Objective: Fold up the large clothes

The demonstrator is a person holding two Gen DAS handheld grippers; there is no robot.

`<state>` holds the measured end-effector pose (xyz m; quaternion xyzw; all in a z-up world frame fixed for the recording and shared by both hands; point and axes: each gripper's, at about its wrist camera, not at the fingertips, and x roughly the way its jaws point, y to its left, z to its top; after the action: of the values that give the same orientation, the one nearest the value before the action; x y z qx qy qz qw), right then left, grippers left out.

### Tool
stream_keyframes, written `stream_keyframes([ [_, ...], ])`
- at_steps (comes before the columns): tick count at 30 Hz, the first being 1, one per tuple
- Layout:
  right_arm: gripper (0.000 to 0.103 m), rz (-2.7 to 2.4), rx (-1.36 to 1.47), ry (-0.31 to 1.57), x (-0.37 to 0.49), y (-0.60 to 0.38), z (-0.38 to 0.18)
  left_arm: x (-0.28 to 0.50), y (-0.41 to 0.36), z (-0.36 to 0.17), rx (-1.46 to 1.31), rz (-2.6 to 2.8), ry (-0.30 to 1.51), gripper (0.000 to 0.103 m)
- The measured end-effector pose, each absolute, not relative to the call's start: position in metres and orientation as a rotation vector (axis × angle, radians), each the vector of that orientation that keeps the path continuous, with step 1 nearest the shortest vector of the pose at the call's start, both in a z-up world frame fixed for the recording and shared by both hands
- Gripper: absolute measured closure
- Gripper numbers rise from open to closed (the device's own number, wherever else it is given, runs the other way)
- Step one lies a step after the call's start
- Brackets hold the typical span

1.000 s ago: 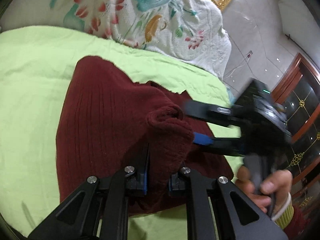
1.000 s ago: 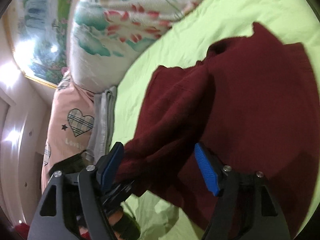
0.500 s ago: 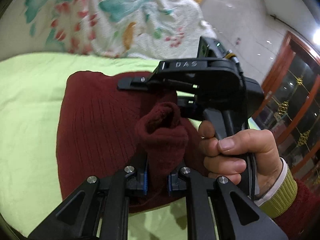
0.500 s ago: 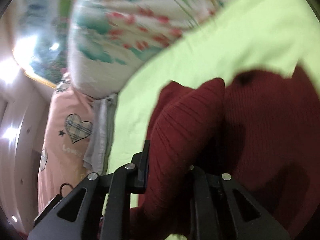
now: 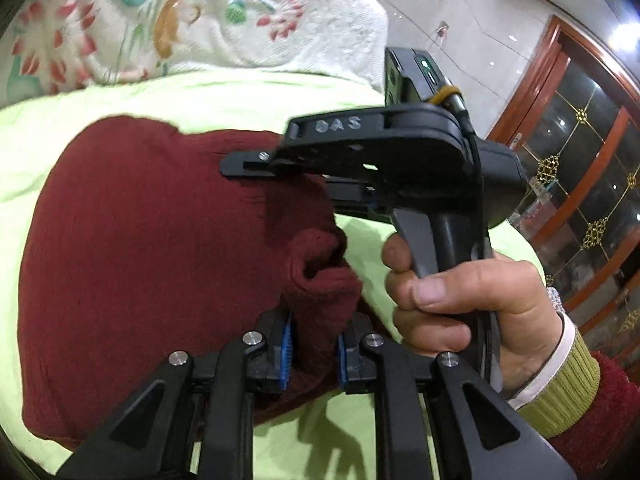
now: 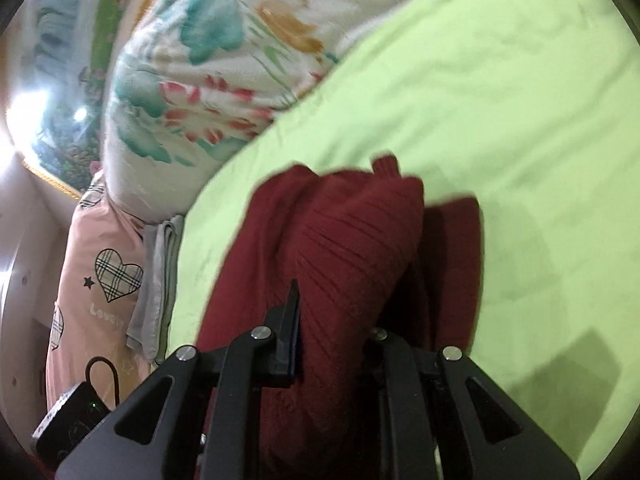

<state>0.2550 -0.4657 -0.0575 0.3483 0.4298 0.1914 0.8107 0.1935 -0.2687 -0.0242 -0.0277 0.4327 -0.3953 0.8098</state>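
Note:
A dark red ribbed knit sweater (image 5: 144, 240) lies on a lime green bed sheet (image 5: 208, 100). My left gripper (image 5: 314, 344) is shut on a bunched sleeve end of the sweater (image 5: 320, 280). My right gripper (image 6: 336, 336) is shut on a thick fold of the sweater (image 6: 344, 248) and holds it up off the sheet (image 6: 500, 120). In the left wrist view the right gripper's body and the hand on it (image 5: 440, 280) sit just right of the sleeve, its fingers hidden in the cloth.
A white floral quilt (image 5: 200, 16) is heaped at the far side of the bed. A pink heart-print pillow (image 6: 96, 280) and a grey folded cloth (image 6: 160, 276) lie at the bed's edge. A wooden glass cabinet (image 5: 580, 180) stands at the right.
The right gripper was open around the sweater's edge, then shut on a fold and lifted it. It moved across in front of the left gripper. The left gripper kept its hold on the sleeve.

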Motion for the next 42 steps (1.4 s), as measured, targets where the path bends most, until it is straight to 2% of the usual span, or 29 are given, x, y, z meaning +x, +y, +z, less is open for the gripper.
stream_keyframes([
  [6, 0.088, 0.354, 0.687, 0.967, 0.255, -0.466, -0.076, 0.188, -0.264, -0.037, -0.045, -0.837, 0.987, 0.081],
  [9, 0.09, 0.348, 0.731, 0.942, 0.249, -0.474, -0.081, 0.179, -0.237, -0.024, -0.113, -0.852, 1.001, 0.064],
  [11, 0.09, 0.347, 0.734, 0.924, 0.248, -0.475, -0.076, 0.172, -0.22, -0.011, -0.131, -0.84, 0.983, 0.038],
  [13, 0.09, 0.354, 0.71, 0.934, 0.249, -0.471, -0.071, 0.17, -0.202, 0.004, -0.155, -0.82, 0.943, 0.03],
  [16, 0.082, 0.29, 0.652, 0.957, 0.246, -0.468, -0.064, 0.182, -0.162, 0.02, -0.204, -0.738, 0.911, 0.023],
  [19, 0.06, 0.197, 0.598, 0.944, 0.231, -0.471, -0.047, 0.193, -0.127, 0.021, -0.227, -0.647, 0.906, 0.02],
  [20, 0.035, 0.186, 0.597, 0.936, 0.226, -0.472, -0.043, 0.202, -0.12, 0.018, -0.235, -0.623, 0.916, 0.02],
  [21, 0.017, 0.187, 0.604, 0.924, 0.22, -0.471, -0.037, 0.208, -0.116, 0.014, -0.246, -0.597, 0.934, 0.02],
  [25, 0.016, 0.281, 0.595, 0.904, 0.204, -0.457, -0.027, 0.236, -0.103, -0.007, -0.345, -0.579, 1.021, 0.02],
  [30, 0.016, 0.28, 0.616, 0.978, 0.207, -0.452, -0.047, 0.274, -0.11, -0.038, -0.385, -0.58, 1.107, 0.02],
  [42, 0.017, 0.337, 0.738, 1.007, 0.221, -0.46, -0.08, 0.321, -0.137, -0.106, -0.517, -0.636, 1.291, 0.016],
])
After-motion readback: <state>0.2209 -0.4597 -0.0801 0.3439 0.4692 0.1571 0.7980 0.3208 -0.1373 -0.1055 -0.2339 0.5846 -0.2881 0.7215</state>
